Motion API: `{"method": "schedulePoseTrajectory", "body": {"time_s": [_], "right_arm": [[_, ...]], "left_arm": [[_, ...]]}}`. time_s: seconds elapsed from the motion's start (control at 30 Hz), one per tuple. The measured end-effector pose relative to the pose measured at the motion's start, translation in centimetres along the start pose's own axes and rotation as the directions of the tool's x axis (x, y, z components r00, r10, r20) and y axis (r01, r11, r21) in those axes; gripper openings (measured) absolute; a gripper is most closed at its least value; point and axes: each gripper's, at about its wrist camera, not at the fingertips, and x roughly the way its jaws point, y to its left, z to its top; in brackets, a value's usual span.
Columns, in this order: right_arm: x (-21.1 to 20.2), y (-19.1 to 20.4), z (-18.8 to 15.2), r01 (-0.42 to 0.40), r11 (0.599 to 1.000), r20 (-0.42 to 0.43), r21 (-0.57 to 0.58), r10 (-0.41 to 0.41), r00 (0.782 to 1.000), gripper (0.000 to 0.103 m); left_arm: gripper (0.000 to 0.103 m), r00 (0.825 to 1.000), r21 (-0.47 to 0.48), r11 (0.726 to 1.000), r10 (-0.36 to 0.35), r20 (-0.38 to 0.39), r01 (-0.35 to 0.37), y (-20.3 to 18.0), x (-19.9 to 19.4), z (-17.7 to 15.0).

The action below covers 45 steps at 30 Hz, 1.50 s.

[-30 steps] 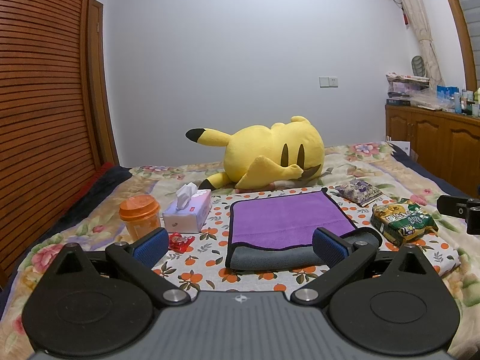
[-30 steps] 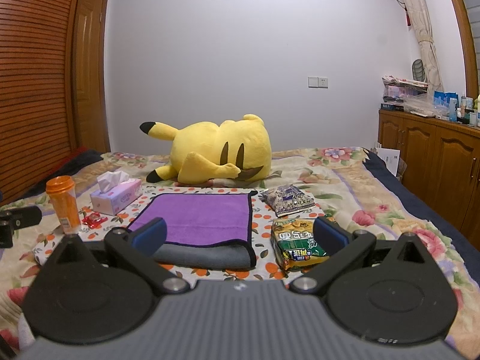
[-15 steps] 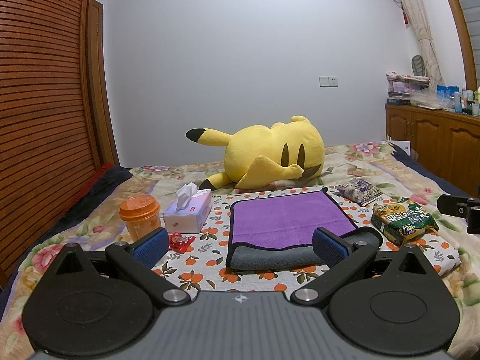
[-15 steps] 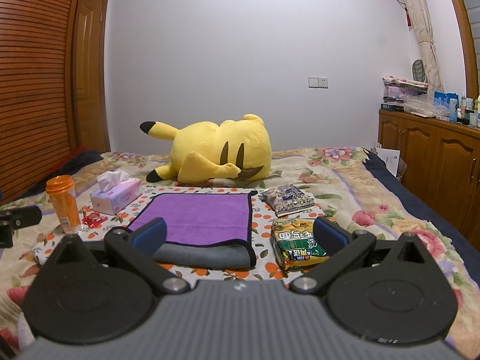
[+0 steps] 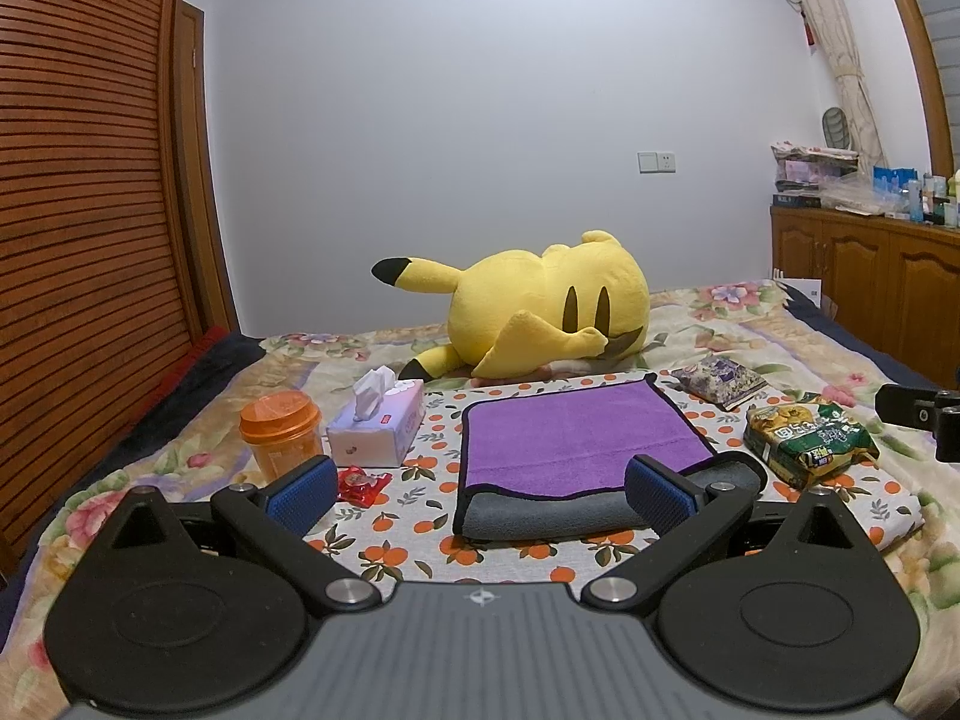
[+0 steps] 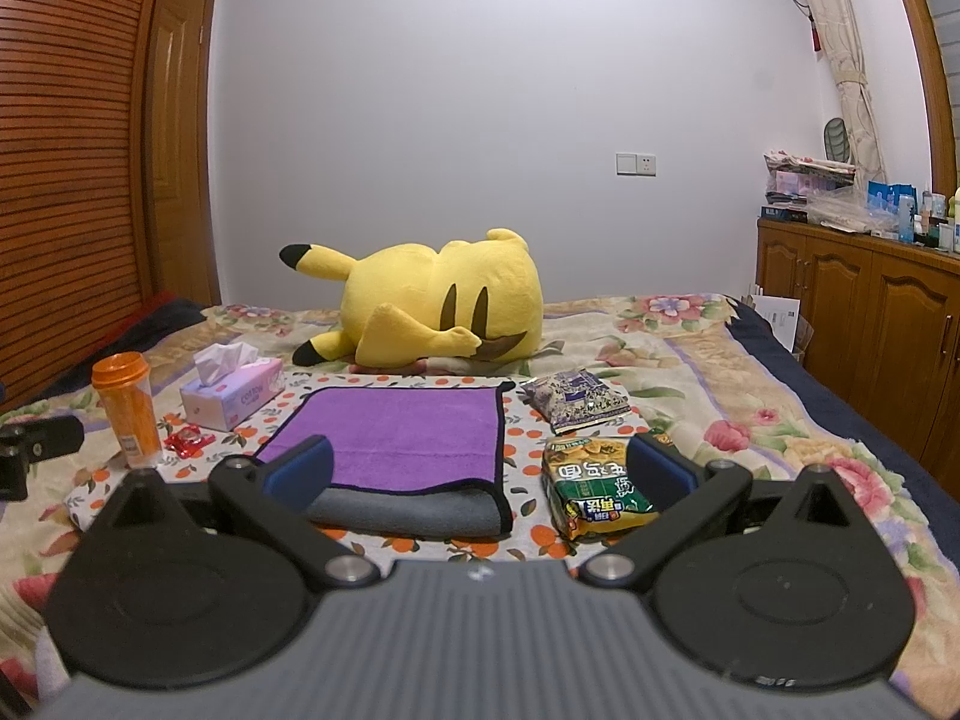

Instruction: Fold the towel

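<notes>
A purple towel (image 5: 570,432) with a grey underside lies flat on the orange-print cloth on the bed, its near edge showing grey. It also shows in the right wrist view (image 6: 408,432). My left gripper (image 5: 480,495) is open and empty, held above the cloth just short of the towel's near edge. My right gripper (image 6: 480,471) is open and empty, near the towel's near right corner. Each gripper's body shows at the edge of the other's view.
A yellow plush toy (image 5: 540,318) lies behind the towel. A tissue box (image 5: 378,426), an orange jar (image 5: 279,435) and a red wrapper (image 5: 360,483) sit to the left. A green snack bag (image 6: 594,486) and a purple bag (image 6: 573,399) lie to the right.
</notes>
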Motion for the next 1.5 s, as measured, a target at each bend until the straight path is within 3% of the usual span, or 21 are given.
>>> {"method": "schedulePoseTrajectory", "body": {"time_s": [0.43, 1.5], "right_arm": [[0.1, 0.0, 0.0, 0.0, 1.0, -0.001, 0.001, 0.0, 1.0, 0.103], [5.9, 0.8, -0.9, -0.004, 0.998, -0.142, -0.069, -0.006, 0.99, 0.103]], "left_arm": [[0.103, 1.0, 0.004, 1.0, 0.0, -0.007, 0.0, 0.1, 0.1, 0.0], [0.103, 0.985, 0.082, 0.996, -0.015, -0.172, 0.029, -0.8, 6.6, -0.5]]}}
